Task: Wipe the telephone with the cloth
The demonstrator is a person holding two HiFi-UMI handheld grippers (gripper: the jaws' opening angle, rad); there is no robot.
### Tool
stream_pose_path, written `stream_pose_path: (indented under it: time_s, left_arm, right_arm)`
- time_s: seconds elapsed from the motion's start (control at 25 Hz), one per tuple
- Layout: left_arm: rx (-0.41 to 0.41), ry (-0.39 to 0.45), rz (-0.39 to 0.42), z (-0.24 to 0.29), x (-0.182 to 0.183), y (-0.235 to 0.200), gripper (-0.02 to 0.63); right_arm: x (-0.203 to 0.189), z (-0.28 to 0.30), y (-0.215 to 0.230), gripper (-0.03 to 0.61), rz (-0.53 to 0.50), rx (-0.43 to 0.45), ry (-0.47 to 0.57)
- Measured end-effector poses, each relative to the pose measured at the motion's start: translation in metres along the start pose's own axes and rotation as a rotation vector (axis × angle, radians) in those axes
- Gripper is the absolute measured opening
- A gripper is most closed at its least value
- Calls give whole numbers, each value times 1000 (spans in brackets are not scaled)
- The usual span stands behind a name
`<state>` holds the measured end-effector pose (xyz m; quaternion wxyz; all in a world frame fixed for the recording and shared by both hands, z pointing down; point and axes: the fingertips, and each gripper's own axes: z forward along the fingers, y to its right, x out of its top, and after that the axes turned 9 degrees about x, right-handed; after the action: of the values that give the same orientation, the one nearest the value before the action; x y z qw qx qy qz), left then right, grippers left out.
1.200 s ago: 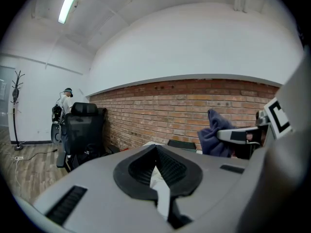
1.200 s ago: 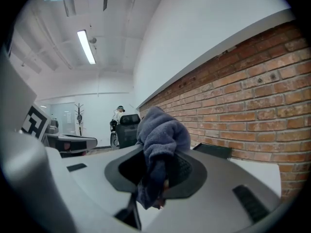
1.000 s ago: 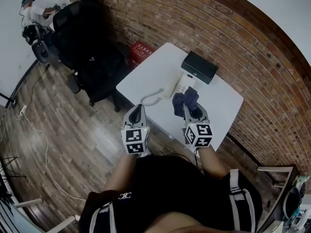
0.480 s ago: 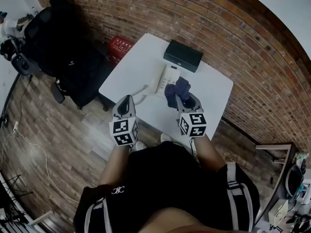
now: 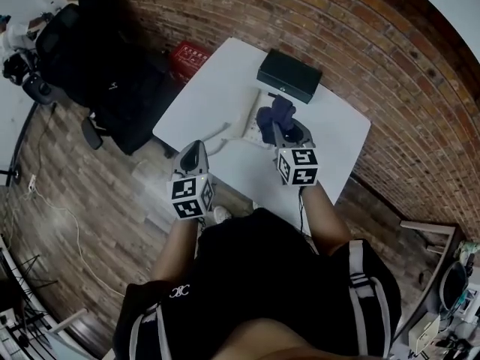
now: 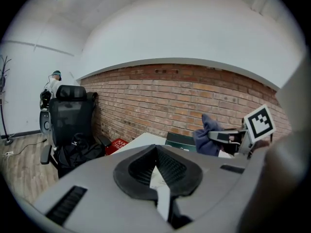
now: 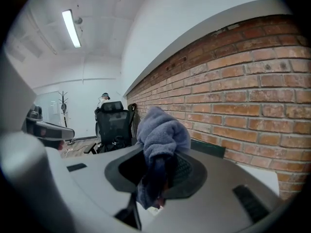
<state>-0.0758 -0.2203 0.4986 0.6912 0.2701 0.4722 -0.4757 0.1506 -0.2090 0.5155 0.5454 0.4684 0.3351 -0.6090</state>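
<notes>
Since the cloth (image 5: 274, 116) is bunched in the clamped jaws of the right hand-held gripper (image 5: 283, 132), it hangs just over the white telephone (image 5: 255, 122) on the table (image 5: 217, 88), placed for wiping. The left hand-held gripper (image 5: 193, 153) is closed on nothing at the table's near edge, probably out of the way.

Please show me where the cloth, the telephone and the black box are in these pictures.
cloth (image 7: 163, 130), right gripper view, on its bunched upper part.
telephone (image 5: 252, 117), head view, on its white body beside the cloth.
black box (image 5: 289, 76), head view, on its top face.
</notes>
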Motion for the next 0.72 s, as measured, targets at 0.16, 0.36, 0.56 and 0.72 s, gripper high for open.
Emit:
stream_pose_path:
  time_s: [0.16, 0.36, 0.56, 0.72]
  left_arm:
    - [37, -7, 6, 2, -1, -6, 0]
    - [115, -31, -11, -5, -10, -20, 0]
    - [180, -68, -31, -12, -17, -34, 0]
    - [211, -91, -21, -14, -26, -38, 0]
  right_arm:
    - [9, 36, 22, 81, -49, 24, 15]
    - [2, 86, 31, 77, -175, 103, 1]
    - [-11, 127, 45, 74, -212, 118, -11]
    - [-27, 159, 58, 74, -222, 115, -50]
